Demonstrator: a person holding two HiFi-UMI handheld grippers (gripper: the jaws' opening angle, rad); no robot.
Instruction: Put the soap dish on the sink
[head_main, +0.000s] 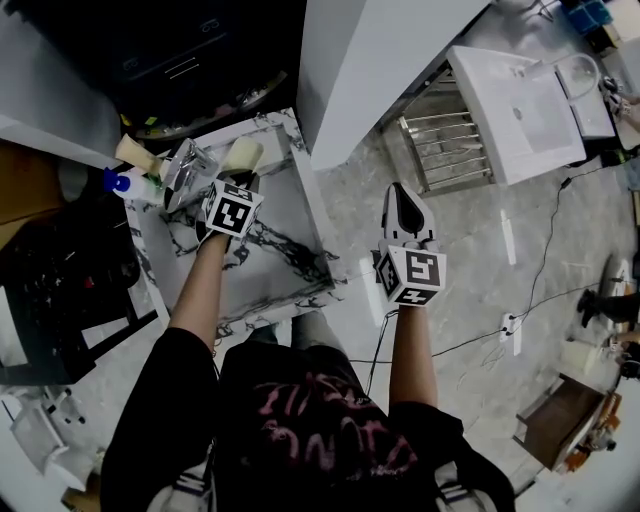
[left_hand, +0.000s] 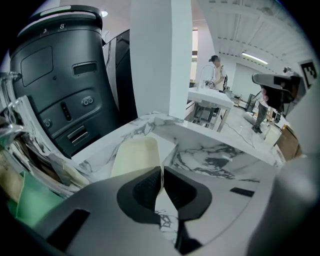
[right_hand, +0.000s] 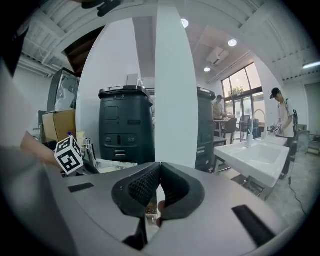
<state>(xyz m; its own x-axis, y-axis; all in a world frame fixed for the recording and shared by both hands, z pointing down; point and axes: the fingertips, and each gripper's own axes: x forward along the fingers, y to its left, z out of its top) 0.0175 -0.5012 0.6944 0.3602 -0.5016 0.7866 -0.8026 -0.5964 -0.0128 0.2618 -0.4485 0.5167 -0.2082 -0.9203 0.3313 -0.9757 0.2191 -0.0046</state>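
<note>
Currently my left tongs (left_hand: 161, 172) and right tongs (head_main: 398, 190) are both closed on nothing, the left just short of the cream soap dish (head_main: 241, 155) at twelve o'clock on the marble desk (head_main: 272, 272), so unopened it could shove the dish away, and the sink (head_main: 520, 120) at two o'clock means a long, slip-prone carry.

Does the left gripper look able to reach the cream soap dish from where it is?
Probably yes: the soap dish lies just ahead of the left gripper on the marble table, with nothing between them. Its jaws are together, so they must open first.
</note>
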